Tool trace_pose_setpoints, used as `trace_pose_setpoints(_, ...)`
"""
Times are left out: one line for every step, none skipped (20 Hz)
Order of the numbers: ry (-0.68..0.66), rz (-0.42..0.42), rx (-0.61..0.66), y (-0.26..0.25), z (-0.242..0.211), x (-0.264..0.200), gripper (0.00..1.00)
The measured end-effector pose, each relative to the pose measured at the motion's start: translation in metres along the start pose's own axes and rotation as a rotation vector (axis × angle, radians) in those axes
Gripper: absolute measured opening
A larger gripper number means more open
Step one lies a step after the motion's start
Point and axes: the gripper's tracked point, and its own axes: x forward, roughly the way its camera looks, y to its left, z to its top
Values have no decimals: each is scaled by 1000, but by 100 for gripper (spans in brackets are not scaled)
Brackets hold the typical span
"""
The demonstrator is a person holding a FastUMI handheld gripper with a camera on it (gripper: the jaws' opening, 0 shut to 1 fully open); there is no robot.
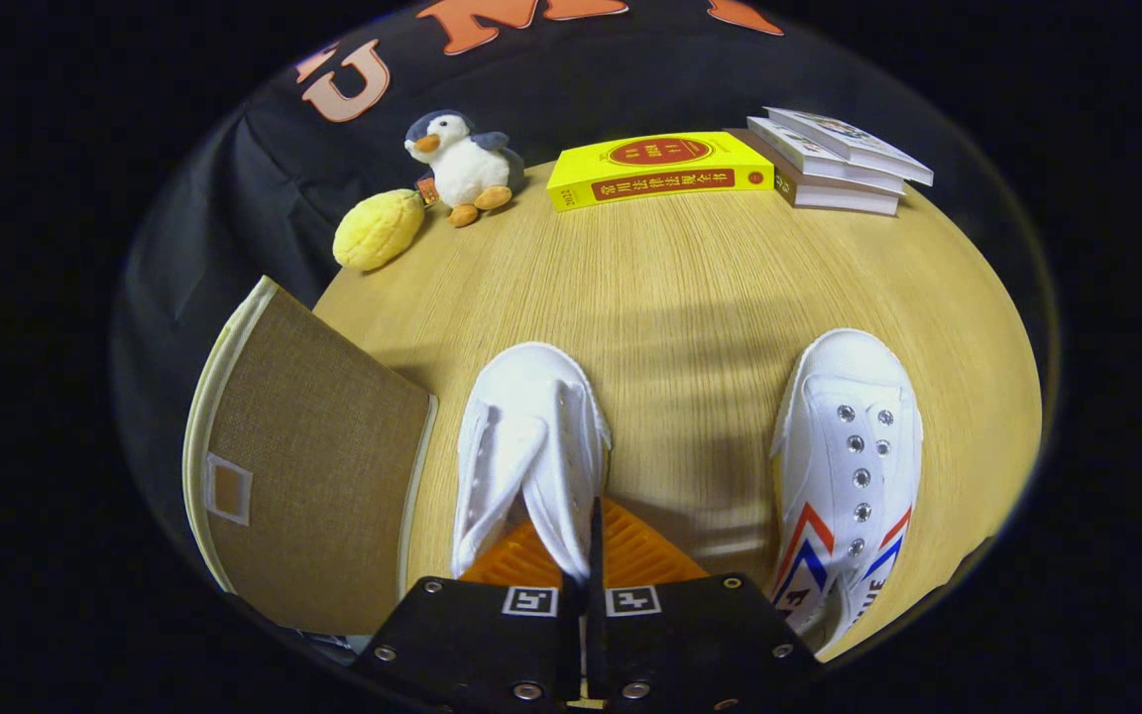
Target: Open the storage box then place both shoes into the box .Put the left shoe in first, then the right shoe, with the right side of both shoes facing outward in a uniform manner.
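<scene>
A white canvas shoe [521, 416] lies just ahead of my fingers, toe pointing away, its upper gaping. My gripper [593, 521] is shut on the shoe's side wall, the fabric pinched between the two pads. A second white shoe [854, 456] with metal eyelets and red and blue stripes lies to the right on the wooden table [690, 288], toe also pointing away. The storage box [313, 466], brown fabric with cream trim and a small label window, stands left of the held shoe. I cannot tell whether it is open; its inside is hidden.
At the table's far side lie a yellow book [655, 169] and a stack of pale books [839, 159]. A plush penguin [462, 164] and a yellow plush fruit [378, 230] sit at the far left. Bare wood stretches between the shoes and the books.
</scene>
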Motion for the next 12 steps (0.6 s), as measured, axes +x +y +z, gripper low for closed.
trace_pose_setpoints(-6,6,0,4,2,-5,3)
trace_pose_setpoints(-14,15,0,9,5,-12,3)
trace_pose_setpoints(-22,22,5,13,9,-19,3)
trace_pose_setpoints(-29,30,19,18,13,-27,3)
trace_pose_setpoints(-37,41,40,23,18,-34,3)
trace_pose_setpoints(-48,54,69,29,25,-43,3)
trace_pose_setpoints(-61,71,96,36,34,-53,3)
trace_pose_setpoints(-78,86,118,42,43,-63,3)
trace_pose_setpoints(-91,96,133,47,52,-75,3)
trace_pose_setpoints(-101,103,144,53,60,-86,3)
trace_pose_setpoints(-103,111,155,59,67,-96,3)
trace_pose_setpoints(-102,121,164,66,72,-106,3)
